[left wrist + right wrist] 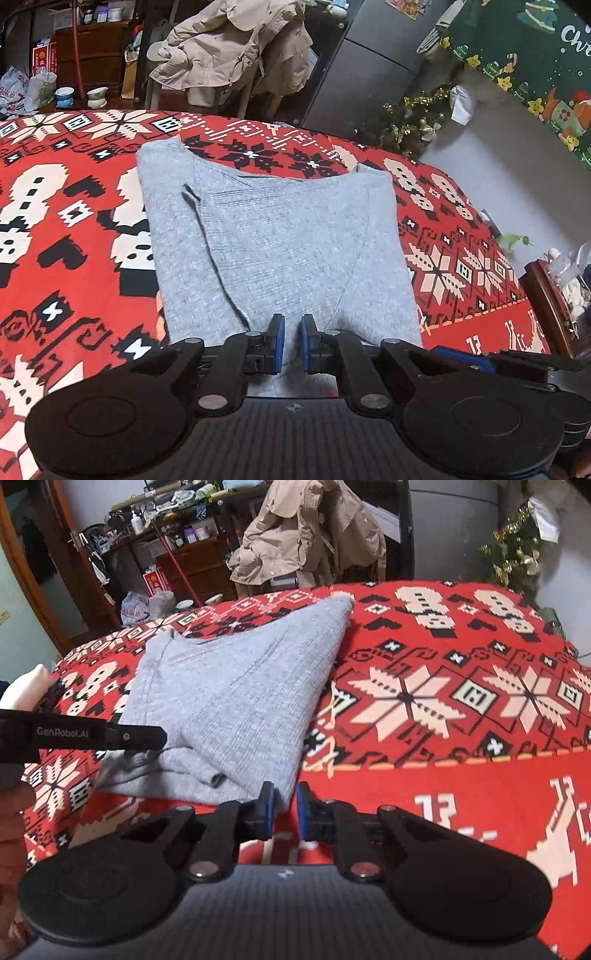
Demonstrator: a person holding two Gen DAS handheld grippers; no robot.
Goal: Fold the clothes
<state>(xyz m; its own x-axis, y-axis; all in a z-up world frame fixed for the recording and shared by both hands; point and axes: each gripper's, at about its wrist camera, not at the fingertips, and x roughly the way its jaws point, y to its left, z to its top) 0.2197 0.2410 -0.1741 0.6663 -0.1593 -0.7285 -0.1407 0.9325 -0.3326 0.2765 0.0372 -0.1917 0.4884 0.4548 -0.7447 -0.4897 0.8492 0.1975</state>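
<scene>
Grey sweater (269,243) lies part-folded on red patterned blanket (66,206). Left gripper (292,341) pinches its near hem; right gripper (284,808) grips sweater's near-right corner, jaws nearly closed w/ fabric between.

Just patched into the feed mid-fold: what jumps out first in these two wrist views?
A grey knit sweater, partly folded, lies in the middle of a loud red patterned blanket that covers the whole surface. Both grippers sit at its near hem: the left gripper over the hem's middle, the right gripper at its near right corner, jaws narrow. Behind, a beige coat is draped over a chair, and a small tinsel-hung Christmas tree stands to the right.
</scene>
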